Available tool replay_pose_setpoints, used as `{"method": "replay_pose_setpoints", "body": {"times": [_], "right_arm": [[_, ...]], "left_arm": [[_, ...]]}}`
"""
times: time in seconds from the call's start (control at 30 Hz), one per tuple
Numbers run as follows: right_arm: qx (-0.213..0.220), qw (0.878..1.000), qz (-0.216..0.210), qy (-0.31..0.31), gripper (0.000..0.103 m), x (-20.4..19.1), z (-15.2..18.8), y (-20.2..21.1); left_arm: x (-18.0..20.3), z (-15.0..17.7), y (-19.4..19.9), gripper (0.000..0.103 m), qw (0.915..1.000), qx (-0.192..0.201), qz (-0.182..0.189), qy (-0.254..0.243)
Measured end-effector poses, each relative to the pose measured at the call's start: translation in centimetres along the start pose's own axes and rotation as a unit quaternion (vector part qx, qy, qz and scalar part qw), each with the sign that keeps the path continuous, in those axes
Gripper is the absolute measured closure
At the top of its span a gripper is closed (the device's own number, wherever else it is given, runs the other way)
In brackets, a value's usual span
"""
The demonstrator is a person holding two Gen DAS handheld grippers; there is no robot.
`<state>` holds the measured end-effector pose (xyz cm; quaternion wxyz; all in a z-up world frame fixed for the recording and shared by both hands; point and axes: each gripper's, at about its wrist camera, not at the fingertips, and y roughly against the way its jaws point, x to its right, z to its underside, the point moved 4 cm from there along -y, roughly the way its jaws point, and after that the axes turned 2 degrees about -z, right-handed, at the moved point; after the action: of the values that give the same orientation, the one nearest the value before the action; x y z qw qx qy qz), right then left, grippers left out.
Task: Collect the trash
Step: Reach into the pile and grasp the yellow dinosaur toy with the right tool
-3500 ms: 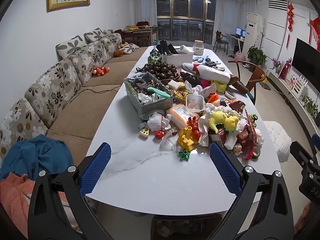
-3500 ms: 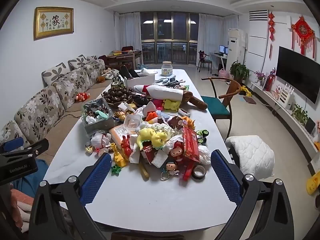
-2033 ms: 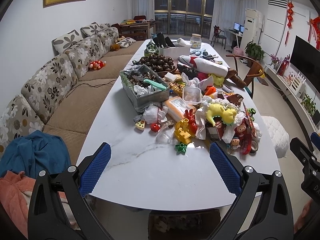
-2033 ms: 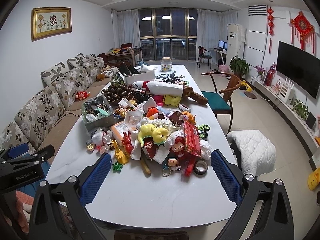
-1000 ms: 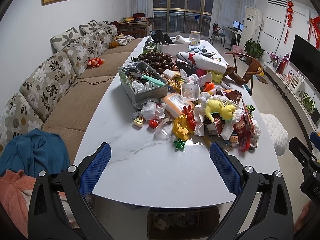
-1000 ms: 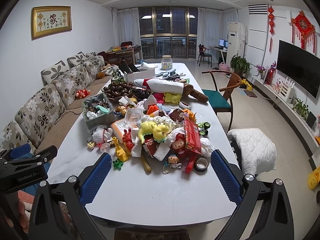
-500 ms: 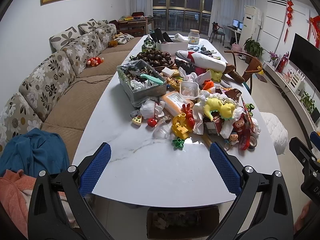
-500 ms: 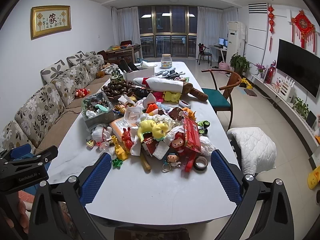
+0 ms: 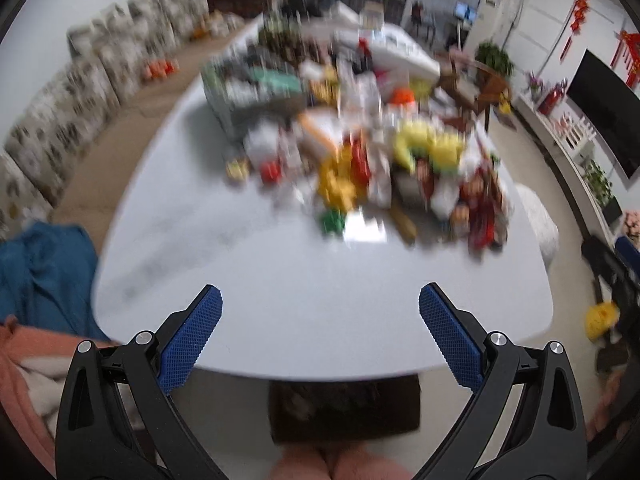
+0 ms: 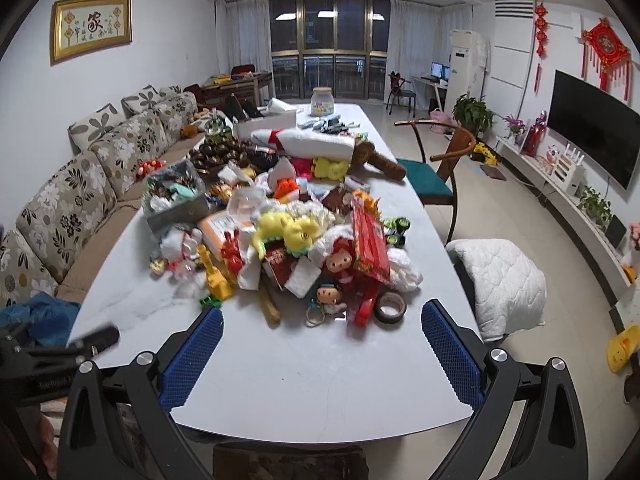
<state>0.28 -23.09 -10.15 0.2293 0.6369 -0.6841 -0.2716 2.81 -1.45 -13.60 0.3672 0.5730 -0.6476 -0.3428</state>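
A long white marble table carries a heap of toys, wrappers and crumpled white paper. A grey bin full of scraps stands at the heap's left. A roll of tape lies at the heap's near right. My right gripper is open and empty above the table's near end. My left gripper is open and empty at the near edge; its view is blurred, and the heap shows ahead of it. The left gripper also shows in the right wrist view at lower left.
A floral sofa runs along the left side, with a blue cloth at its near end. A wooden chair and a white quilted stool stand on the right. A dark stool sits under the near edge.
Both grippers have moved closer to the table's near end. The left wrist view has gone blurred from fast motion and tilts downward. Both grippers stay open.
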Motion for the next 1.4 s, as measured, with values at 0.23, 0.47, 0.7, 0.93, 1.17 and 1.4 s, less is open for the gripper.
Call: {"method": "replay_pose_setpoints", "body": {"times": [0.23, 0.47, 0.7, 0.93, 1.17, 1.4], "right_arm": [[-0.023, 0.995, -0.072, 0.072, 0.005, -2.7, -4.0, -8.8], [-0.098, 0.977, -0.021, 0.190, 0.010, -7.4, -8.6, -20.0], [-0.181, 0.954, 0.031, 0.237, 0.011, -8.6, -8.3, -27.1], [-0.156, 0.952, 0.034, 0.261, 0.041, -9.2, -8.8, -25.3], [-0.126, 0.972, -0.031, 0.194, 0.062, -8.2, -12.0, -19.7], [-0.072, 0.987, -0.108, 0.091, 0.071, -4.8, -14.3, -12.2]], "left_arm": [[-2.5, 6.5, -4.5, 0.006, 0.9973, -0.061, -0.041, -0.004], [-3.3, 10.2, -4.9, 0.006, 0.9946, -0.098, -0.031, 0.005], [-3.3, 10.5, -4.4, 0.006, 0.9937, -0.104, 0.002, 0.041], [-3.2, 10.0, -4.9, 0.006, 0.9917, -0.109, 0.014, 0.067], [-2.1, 7.6, -6.6, 0.006, 0.9933, -0.109, 0.007, 0.040], [-1.4, -0.7, -10.7, 0.007, 0.9973, -0.047, -0.016, 0.054]]}}
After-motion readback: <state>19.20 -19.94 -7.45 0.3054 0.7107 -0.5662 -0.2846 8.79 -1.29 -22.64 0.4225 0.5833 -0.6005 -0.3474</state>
